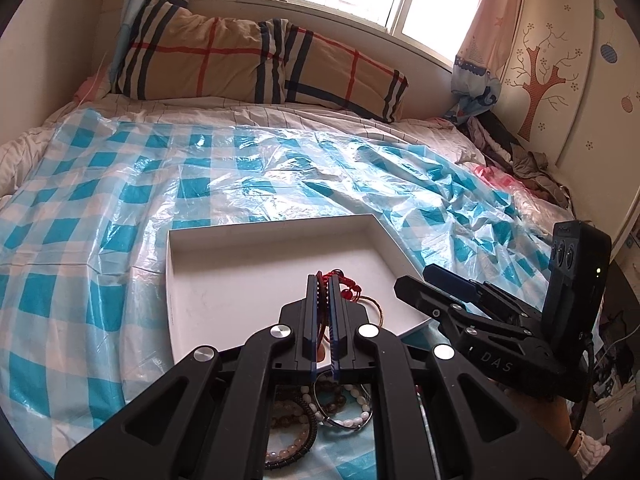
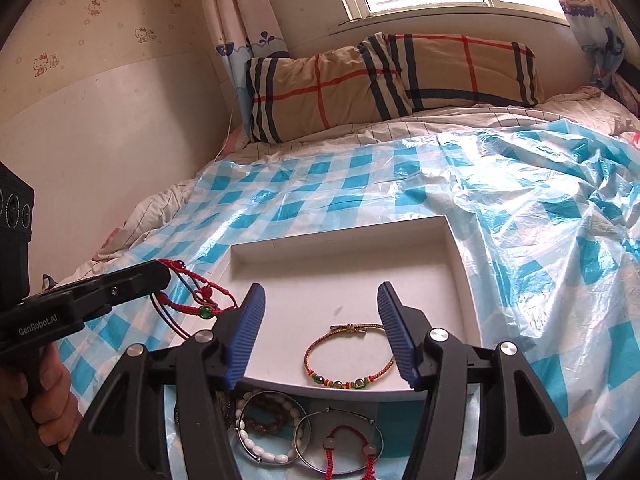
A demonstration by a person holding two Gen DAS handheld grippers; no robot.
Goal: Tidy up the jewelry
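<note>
My left gripper (image 1: 323, 279) is shut on a red cord bracelet (image 1: 347, 291) and holds it over the near part of a white tray (image 1: 272, 225). In the right wrist view the left gripper (image 2: 159, 274) comes in from the left, with the red bracelet (image 2: 200, 306) dangling beside the tray's (image 2: 340, 240) left rim. A gold cord bracelet with green beads (image 2: 348, 364) lies flat in the tray's near end. My right gripper (image 2: 321, 294) stands open just above it, and neither pad touches it.
A pile of loose bracelets (image 2: 276, 428) lies on the blue checked plastic sheet (image 2: 520, 280) in front of the tray, under both grippers. Plaid pillows (image 2: 380, 80) sit at the head of the bed. Clothes (image 1: 520, 160) are heaped at the far right by the wardrobe.
</note>
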